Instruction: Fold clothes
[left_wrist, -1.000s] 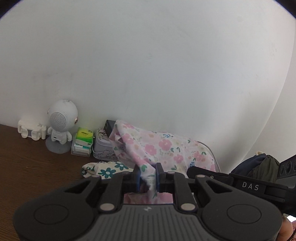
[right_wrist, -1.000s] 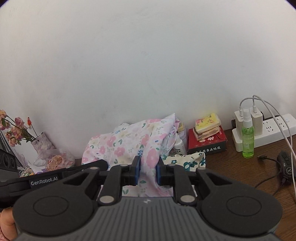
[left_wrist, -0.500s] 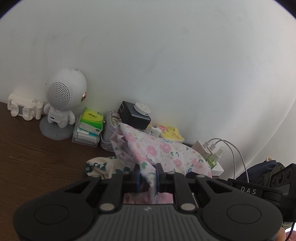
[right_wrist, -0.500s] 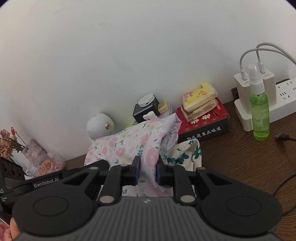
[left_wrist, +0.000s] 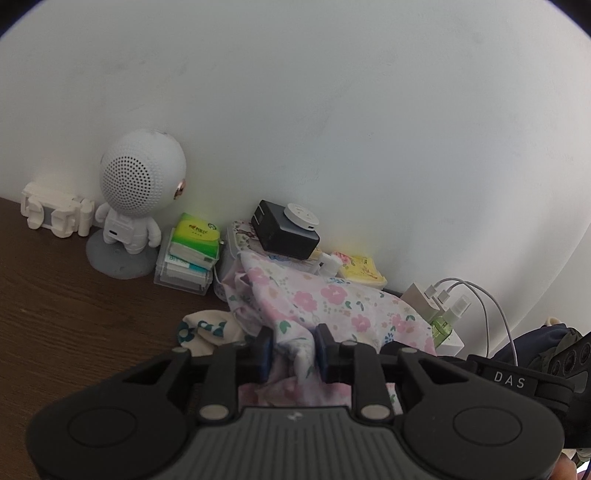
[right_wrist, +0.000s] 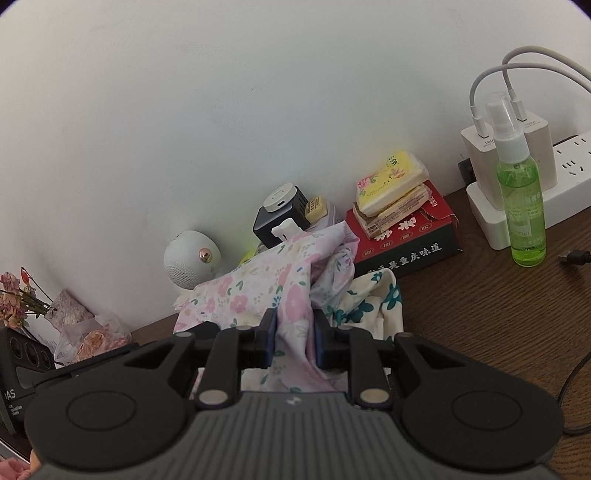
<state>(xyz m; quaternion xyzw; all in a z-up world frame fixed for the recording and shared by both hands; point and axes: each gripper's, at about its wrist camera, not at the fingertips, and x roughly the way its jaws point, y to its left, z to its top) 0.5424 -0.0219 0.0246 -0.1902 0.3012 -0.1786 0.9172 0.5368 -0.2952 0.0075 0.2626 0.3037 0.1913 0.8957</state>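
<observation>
A pink floral garment (left_wrist: 332, 299) hangs stretched between my two grippers, near the wall at the back of the brown table (left_wrist: 55, 306). My left gripper (left_wrist: 293, 352) is shut on one bunched corner of it. My right gripper (right_wrist: 293, 341) is shut on another corner of the same floral garment (right_wrist: 258, 284). A cream cloth with teal flowers (left_wrist: 205, 330) lies on the table beneath and beside it, also visible as the cream cloth (right_wrist: 373, 306) in the right wrist view. The lower part of the garment is hidden behind the gripper bodies.
Along the wall stand a white robot-shaped speaker (left_wrist: 136, 206), a stack of tissue packs (left_wrist: 192, 254), a black charger block (left_wrist: 284, 234), a red box (right_wrist: 410, 236) with yellow tissue packs on it, a green spray bottle (right_wrist: 521, 192), a power strip (right_wrist: 569, 173) with cables, and dried flowers (right_wrist: 18, 299).
Both grippers have moved down and closer to the wall with the garment in them. The garment now hangs lower, uncovering the charger block and tissue packs behind it.
</observation>
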